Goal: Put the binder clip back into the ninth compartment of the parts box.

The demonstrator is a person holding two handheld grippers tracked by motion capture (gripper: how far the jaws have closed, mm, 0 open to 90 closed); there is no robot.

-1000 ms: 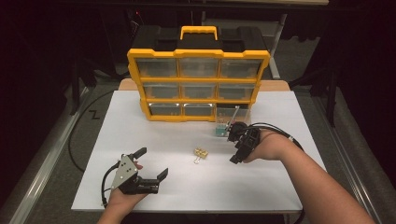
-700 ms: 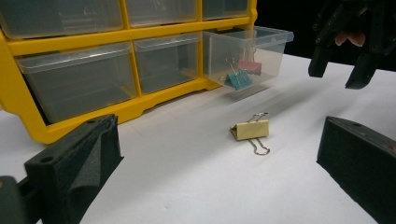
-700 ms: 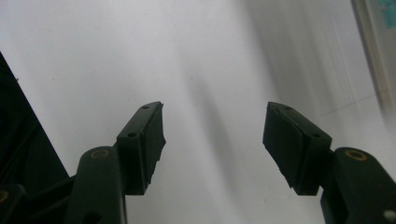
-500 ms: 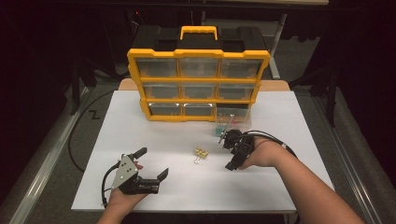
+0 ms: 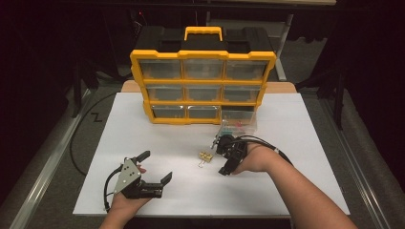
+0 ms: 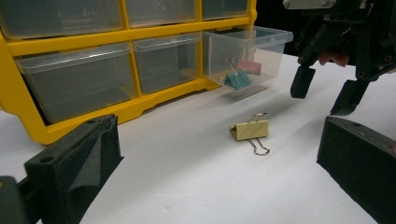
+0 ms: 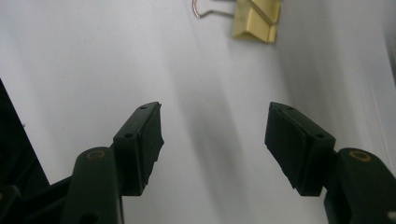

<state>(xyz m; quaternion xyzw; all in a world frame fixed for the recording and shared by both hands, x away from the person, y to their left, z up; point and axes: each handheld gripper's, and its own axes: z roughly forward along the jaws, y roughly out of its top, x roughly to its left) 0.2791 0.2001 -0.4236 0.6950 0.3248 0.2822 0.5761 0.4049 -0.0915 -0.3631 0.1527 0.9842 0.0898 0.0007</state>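
White paper covers the table [image 5: 143, 129], and behind it stands a yellow organizer [image 5: 203, 88] with clear drawers, against a dark room. One drawer [image 5: 239, 121], at the lower right, is pulled out and holds a few coloured clips.

The right gripper [image 5: 220, 155] has its jaws spread wide and holds nothing. A gold binder clip [image 7: 254, 18] lies flat on the paper just ahead of its jaws, slightly to the right of the middle line between them, not touching them. The left gripper [image 5: 155, 169] rests near the person's edge, also released and empty, well apart from the clip.

I judge the step to be the approach for picking up the clip. The next move needs the right gripper to go forward and a little lower, so the clip body comes between the jaws, then close on it.
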